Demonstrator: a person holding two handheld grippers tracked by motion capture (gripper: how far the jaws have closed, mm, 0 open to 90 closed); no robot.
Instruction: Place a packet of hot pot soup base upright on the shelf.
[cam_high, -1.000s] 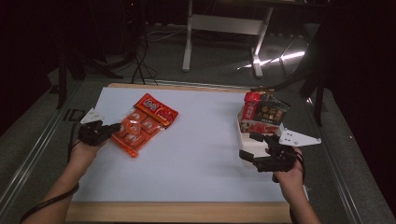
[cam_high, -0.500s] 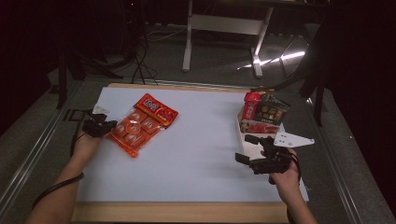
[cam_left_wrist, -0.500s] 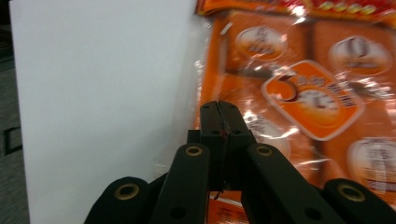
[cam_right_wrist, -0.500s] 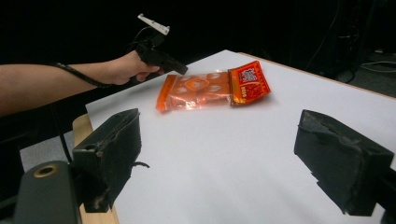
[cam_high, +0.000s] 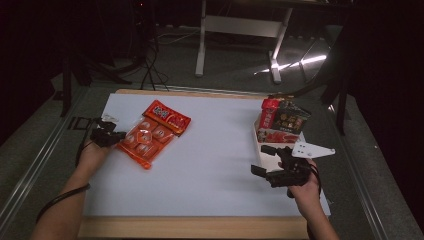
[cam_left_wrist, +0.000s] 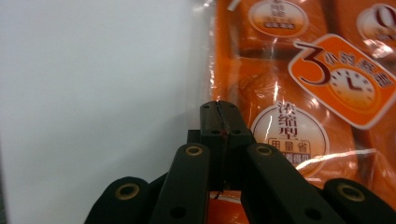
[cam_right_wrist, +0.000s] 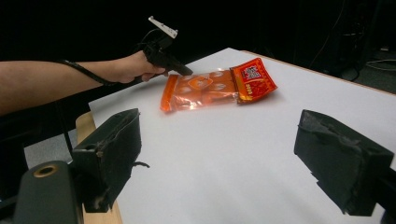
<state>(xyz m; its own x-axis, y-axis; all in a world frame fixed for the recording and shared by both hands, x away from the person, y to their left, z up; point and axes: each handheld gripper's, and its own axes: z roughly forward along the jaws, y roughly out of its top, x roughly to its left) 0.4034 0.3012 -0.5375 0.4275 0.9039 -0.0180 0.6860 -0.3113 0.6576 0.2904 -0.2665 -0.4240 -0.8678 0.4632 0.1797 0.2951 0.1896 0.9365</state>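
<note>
Left gripper (cam_high: 113, 136) sat at left edge of orange clear-plastic multipack pouch (cam_high: 146, 139), jaws fully closed, tips meeting at pouch's side seam; whether film was pinched, unclear. Pouch lay flat on white worktop (cam_high: 215, 150), not lifted. Right of pouch, right gripper (cam_high: 264, 160) hovered wide open, empty. Judged: grasp stage, moving pouch left to do.
</note>
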